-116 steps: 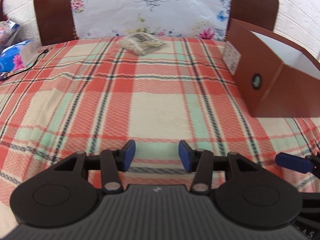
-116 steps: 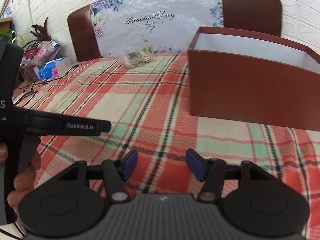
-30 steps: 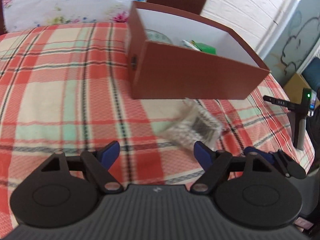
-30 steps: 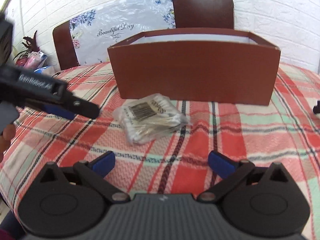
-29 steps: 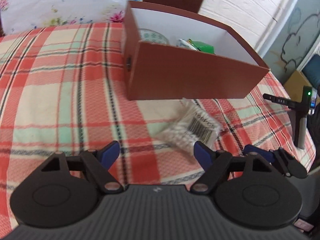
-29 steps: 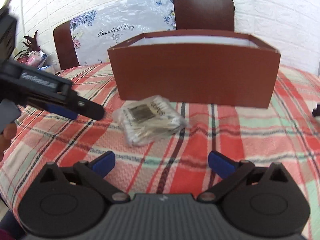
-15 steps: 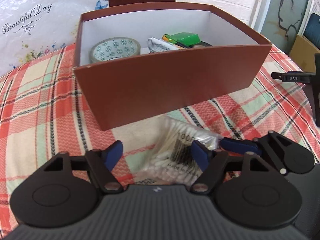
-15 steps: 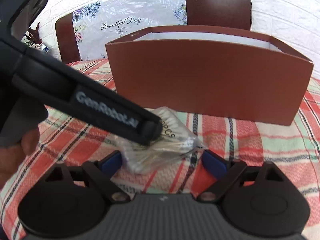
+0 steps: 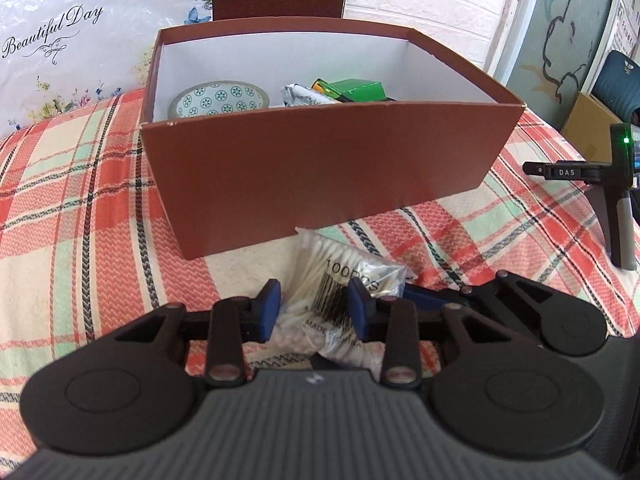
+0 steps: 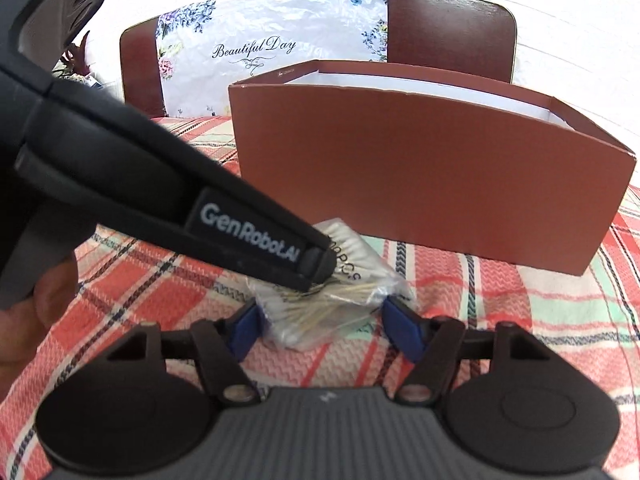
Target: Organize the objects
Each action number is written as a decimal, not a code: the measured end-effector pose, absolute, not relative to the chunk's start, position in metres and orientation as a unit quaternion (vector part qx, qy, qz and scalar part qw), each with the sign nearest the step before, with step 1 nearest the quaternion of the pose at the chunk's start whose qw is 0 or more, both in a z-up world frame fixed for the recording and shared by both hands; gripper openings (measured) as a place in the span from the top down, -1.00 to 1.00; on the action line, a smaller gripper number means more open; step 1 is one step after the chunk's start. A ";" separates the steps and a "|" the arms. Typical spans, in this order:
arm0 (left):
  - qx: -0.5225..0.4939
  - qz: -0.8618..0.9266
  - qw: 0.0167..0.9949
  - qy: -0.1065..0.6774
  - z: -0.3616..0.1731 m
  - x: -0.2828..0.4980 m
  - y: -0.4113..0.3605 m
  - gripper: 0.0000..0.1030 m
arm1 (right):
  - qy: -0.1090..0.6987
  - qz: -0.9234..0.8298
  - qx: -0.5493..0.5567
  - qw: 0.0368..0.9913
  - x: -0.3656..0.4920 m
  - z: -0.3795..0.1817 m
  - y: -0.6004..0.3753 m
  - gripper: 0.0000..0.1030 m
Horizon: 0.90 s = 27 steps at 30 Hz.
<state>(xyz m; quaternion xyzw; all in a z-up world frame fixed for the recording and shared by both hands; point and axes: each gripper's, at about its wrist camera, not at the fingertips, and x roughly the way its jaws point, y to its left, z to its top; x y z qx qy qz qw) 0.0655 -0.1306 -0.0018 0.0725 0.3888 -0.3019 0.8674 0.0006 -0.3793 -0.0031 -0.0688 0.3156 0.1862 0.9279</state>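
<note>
A clear bag of cotton swabs (image 9: 344,268) lies on the plaid cloth just in front of the brown box (image 9: 320,168). My left gripper (image 9: 313,310) is closing. Its blue pads pinch the near part of the bag, which bunches between them. My right gripper (image 10: 324,328) is also closing, with the same bag (image 10: 332,316) between its pads, which stand at the bag's two ends. The left gripper's finger (image 10: 248,228) crosses the right wrist view and rests on top of the bag. A blue right finger (image 9: 424,300) shows beside the bag.
The box (image 10: 420,176) holds a patterned tape roll (image 9: 220,100), a silver packet (image 9: 300,94) and a green packet (image 9: 352,90). A black device with a green light (image 9: 620,184) stands at the right table edge. Two chairs and a floral sheet are behind. A hand (image 10: 40,292) is at the left.
Both grippers have come forward to the bag in front of the box, and their jaws have narrowed around it. The left pads now grip the bag.
</note>
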 end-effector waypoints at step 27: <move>0.059 -0.304 0.865 0.396 -0.002 0.037 -0.117 0.36 | 0.312 0.182 -0.079 0.929 -0.035 -0.001 -0.374 0.19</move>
